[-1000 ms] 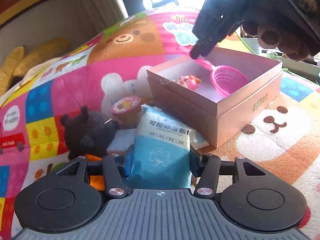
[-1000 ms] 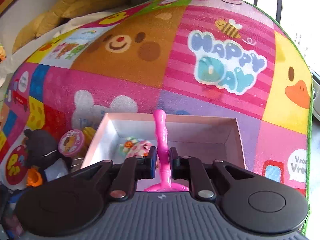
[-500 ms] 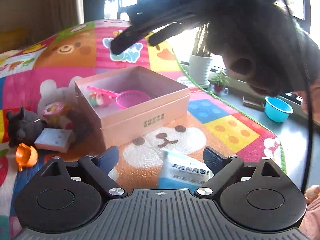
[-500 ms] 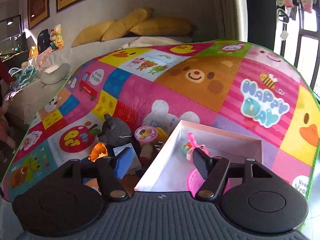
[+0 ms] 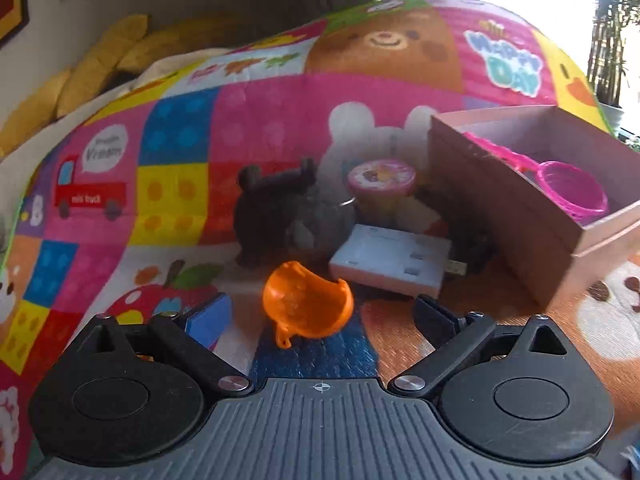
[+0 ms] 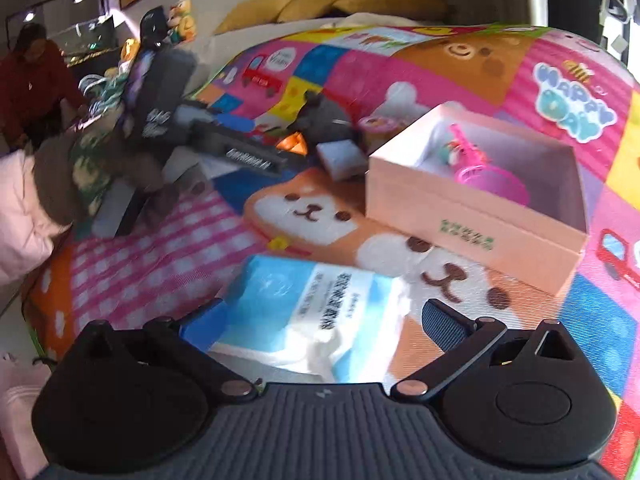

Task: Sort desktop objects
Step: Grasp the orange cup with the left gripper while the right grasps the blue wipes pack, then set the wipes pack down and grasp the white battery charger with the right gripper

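My left gripper (image 5: 320, 316) has its jaws opening wide, and an orange cup-shaped piece (image 5: 308, 300) lies on the play mat between the fingertips, untouched. Behind it are a white flat box (image 5: 392, 264), a dark plush animal (image 5: 280, 216) and a round pink-lidded cup (image 5: 380, 178). My right gripper (image 6: 324, 320) is also opening, low over a blue-and-white tissue pack (image 6: 312, 312) that lies loose between its fingers. The pink cardboard box (image 6: 472, 224) holds a pink scoop (image 6: 492, 184) and a small toy (image 6: 452, 152).
The colourful play mat (image 5: 180, 200) covers the floor, and yellow cushions (image 6: 332, 0) lie at its far end. In the right wrist view a gloved hand (image 6: 132, 168) and a pale sleeve (image 6: 24, 208) are at the left. A person in red (image 6: 32, 80) is far back left.
The left gripper let go of the tissue pack and swung left to the orange piece. The right gripper released the pink scoop in the box, drew back and now hangs over the tissue pack.
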Motion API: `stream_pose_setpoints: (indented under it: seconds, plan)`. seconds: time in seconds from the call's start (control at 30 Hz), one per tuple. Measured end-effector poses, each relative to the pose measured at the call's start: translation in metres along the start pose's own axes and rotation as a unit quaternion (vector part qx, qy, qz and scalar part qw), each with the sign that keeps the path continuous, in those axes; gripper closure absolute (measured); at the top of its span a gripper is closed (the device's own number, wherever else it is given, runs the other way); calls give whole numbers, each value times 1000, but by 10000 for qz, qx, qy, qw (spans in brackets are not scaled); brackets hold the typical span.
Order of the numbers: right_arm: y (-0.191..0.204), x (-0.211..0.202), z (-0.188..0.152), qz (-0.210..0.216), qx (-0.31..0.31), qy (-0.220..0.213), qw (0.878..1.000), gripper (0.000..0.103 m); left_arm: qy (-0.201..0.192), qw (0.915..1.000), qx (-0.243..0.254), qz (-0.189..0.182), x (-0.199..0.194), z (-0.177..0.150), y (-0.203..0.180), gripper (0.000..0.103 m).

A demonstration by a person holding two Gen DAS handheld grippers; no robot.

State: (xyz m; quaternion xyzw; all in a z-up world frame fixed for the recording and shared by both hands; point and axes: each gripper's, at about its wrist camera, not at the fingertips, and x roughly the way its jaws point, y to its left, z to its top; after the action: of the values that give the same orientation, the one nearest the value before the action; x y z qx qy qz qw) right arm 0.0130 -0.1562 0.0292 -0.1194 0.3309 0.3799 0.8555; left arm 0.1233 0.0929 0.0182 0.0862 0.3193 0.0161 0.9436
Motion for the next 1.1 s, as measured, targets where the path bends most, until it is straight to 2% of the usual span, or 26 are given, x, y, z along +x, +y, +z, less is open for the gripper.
stream_pose_setpoints:
  seconds: [0.1,0.13,0.17,0.2,0.23,0.3,0.37,0.43,0.5,0.6,0.67,0.7,0.73,0.77,0.83,1.0,1.1]
  plan:
    - [11,15,-2,-126,-35,-72,9999,0,146,9995,-189,186,22,4,3,5]
    - [13,15,-2,-151,-93,-87,9998,0,208,9993,-260,190,26,4,4,16]
    - [11,14,-1,-152,-101,-85,9998,5,236,9991,-326,98,28,4,6,28]
    - [7,11,-1,-129,-46,-85,9999,10,230,9988,-421,-22,27,4,8,34]
    - [1,7,-1,-109,48,-73,9999,11,237,9988,-431,-32,26,4,8,45]
    - [-9,2,-4,-212,171,-42,9996,12,172,9993,-328,53,19,1,4,45]
    - [-18,-4,-9,-327,258,-35,9991,11,103,9996,-247,-15,7,-5,-1,45]
    - [-27,-11,-12,-399,382,-11,9985,11,24,9996,-154,-224,-12,-12,-10,45]
    - [-36,-19,-15,-495,519,-30,9974,10,-97,9981,61,-601,-40,-21,-24,45]
    - [-47,-32,-16,-743,682,-128,9948,5,-230,9887,339,-1440,-84,-33,-52,44]
    - [-48,-38,-16,-836,665,-196,9941,5,-308,9808,575,-1835,-105,-41,-71,41]
    - [-48,-40,-15,-861,636,-235,9940,3,-315,9784,681,-1924,-110,-45,-79,37]
    - [-46,-42,-13,-871,604,-283,9940,2,-307,9771,779,-1956,-114,-49,-86,24]
    - [-45,-43,-11,-849,586,-319,9942,1,-311,9772,853,-1921,-116,-52,-91,14]
    - [-41,-45,-8,-835,545,-392,9942,1,-319,9798,969,-1723,-116,-60,-97,9]
    - [-31,-47,9,-821,382,-507,9946,1,-129,9918,832,-965,-109,-74,-86,5]
    - [-16,-35,47,-626,21,-646,9959,2,-13,9971,391,-649,-102,-75,-67,1]
